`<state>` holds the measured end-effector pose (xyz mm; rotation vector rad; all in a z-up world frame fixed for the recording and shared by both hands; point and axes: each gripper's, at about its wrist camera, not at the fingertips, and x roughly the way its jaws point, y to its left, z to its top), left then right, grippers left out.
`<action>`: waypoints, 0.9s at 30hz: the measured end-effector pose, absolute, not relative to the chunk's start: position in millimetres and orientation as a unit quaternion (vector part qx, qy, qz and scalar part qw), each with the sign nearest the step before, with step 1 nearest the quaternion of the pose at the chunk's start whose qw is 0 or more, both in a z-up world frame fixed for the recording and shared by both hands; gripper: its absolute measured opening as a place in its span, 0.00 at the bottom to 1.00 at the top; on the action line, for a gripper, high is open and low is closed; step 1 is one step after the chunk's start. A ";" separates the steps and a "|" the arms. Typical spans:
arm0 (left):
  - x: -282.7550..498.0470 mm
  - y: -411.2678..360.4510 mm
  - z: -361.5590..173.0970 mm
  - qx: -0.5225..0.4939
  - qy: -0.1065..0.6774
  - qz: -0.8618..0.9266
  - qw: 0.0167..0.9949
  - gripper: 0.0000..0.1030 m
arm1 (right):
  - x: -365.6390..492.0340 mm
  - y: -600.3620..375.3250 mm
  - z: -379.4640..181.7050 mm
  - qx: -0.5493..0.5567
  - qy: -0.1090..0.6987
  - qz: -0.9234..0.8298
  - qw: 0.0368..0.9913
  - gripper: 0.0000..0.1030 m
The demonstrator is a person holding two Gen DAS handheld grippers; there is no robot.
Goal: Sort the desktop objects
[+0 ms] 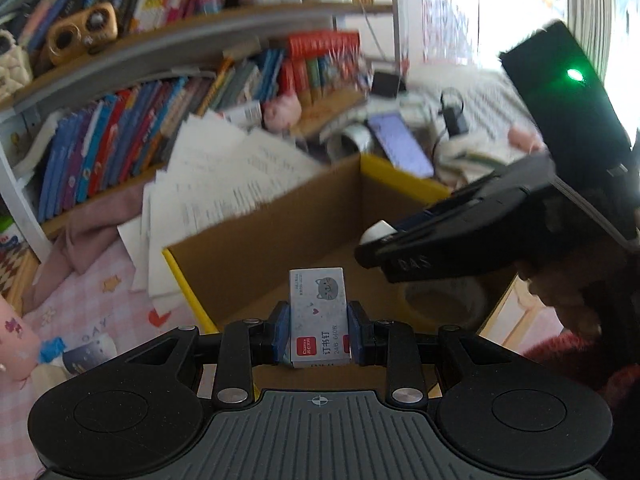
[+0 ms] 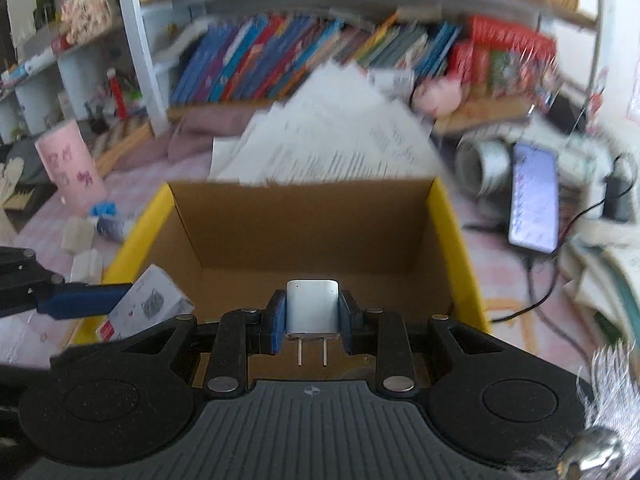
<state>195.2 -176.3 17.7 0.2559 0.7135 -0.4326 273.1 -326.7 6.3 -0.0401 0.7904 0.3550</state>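
Note:
My left gripper (image 1: 319,330) is shut on a small staple box (image 1: 319,312) with a cat drawing, held above the near edge of an open cardboard box (image 1: 256,236) with yellow rims. My right gripper (image 2: 312,316) is shut on a white charger plug (image 2: 312,310), prongs pointing toward the camera, held above the same cardboard box (image 2: 312,236). In the left wrist view the right gripper (image 1: 460,236) hovers over the box's right side. In the right wrist view the left gripper (image 2: 76,300) with the staple box (image 2: 150,306) sits at the box's left rim.
Loose papers (image 2: 332,140) lean behind the box. A bookshelf (image 2: 304,56) stands at the back. A phone (image 2: 534,204), tape roll (image 2: 486,168) and black cables (image 2: 560,272) lie right of the box. A pink cup (image 2: 72,164) and small items (image 2: 96,224) lie to the left.

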 end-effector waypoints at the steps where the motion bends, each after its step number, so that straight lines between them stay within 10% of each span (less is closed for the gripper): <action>1: 198.1 -177.1 15.8 0.125 0.354 -0.207 0.904 0.28 | 278.3 -327.4 2.3 -0.016 0.392 0.174 0.903 0.24; 22: 213.1 -194.0 -0.6 0.138 0.411 -0.196 0.880 0.33 | 292.4 -323.1 -12.5 -0.044 0.418 0.203 0.884 0.25; 27: 205.1 -192.0 7.1 0.140 0.383 -0.173 0.897 0.46 | 286.0 -327.9 -8.0 -0.034 0.406 0.201 0.891 0.47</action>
